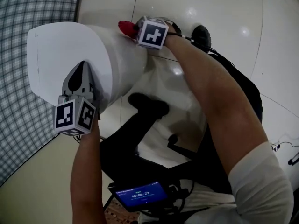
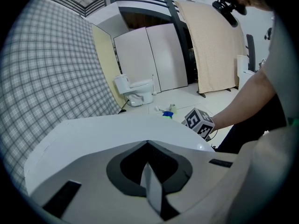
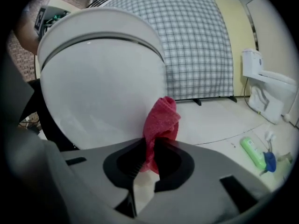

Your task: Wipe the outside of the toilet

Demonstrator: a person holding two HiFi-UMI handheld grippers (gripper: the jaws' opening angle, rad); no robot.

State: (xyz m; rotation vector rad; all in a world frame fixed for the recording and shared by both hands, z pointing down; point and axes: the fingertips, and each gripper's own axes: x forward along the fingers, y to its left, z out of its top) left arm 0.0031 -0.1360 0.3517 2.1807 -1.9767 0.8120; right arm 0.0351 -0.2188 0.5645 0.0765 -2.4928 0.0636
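Wiping | right gripper (image 3: pixel 148 155) clamped on red cloth (image 3: pixel 161 120), held at toilet (image 3: pixel 103 83) side, 12 o'clock, for rubbing | left gripper (image 2: pixel 148 146) closed, empty, 9 o'clock on lid, likely bracing.

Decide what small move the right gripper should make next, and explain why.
Probably slide the right gripper along the outside of the toilet, pressing lightly. Its jaws are shut on the red cloth, which sits right at the bowl's wall, while the shut left gripper sits over the lid.
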